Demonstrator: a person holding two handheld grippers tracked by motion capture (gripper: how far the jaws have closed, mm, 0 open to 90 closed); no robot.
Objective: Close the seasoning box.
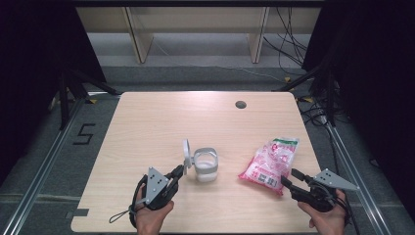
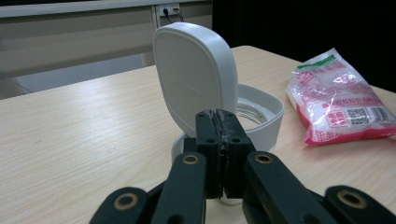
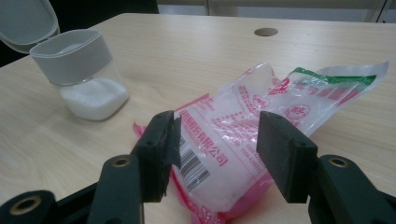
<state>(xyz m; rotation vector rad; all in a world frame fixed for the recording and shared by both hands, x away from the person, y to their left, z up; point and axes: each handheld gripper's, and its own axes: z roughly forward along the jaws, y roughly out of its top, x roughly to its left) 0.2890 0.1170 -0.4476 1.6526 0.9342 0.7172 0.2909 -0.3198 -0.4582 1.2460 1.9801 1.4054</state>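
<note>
A small clear jar (image 1: 205, 166) with a white collar holds white grains; its hinged white lid (image 1: 186, 151) stands up open. My left gripper (image 1: 178, 172) sits just left of the jar, tips near the lid's base. In the left gripper view its jaws (image 2: 222, 126) are pressed together in front of the lid (image 2: 194, 79), with nothing visible between the pads. A pink and clear plastic bag (image 1: 271, 164) of white grains lies to the right. My right gripper (image 1: 289, 176) is open at the bag's near end, its jaws on either side of the bag (image 3: 233, 135) without pressing it.
The wooden table (image 1: 147, 127) has a round cable hole (image 1: 240, 104) at the back. Its far and left parts are bare. Black stands and cables sit on the floor around the table. The jar (image 3: 79, 74) stands well left of the bag.
</note>
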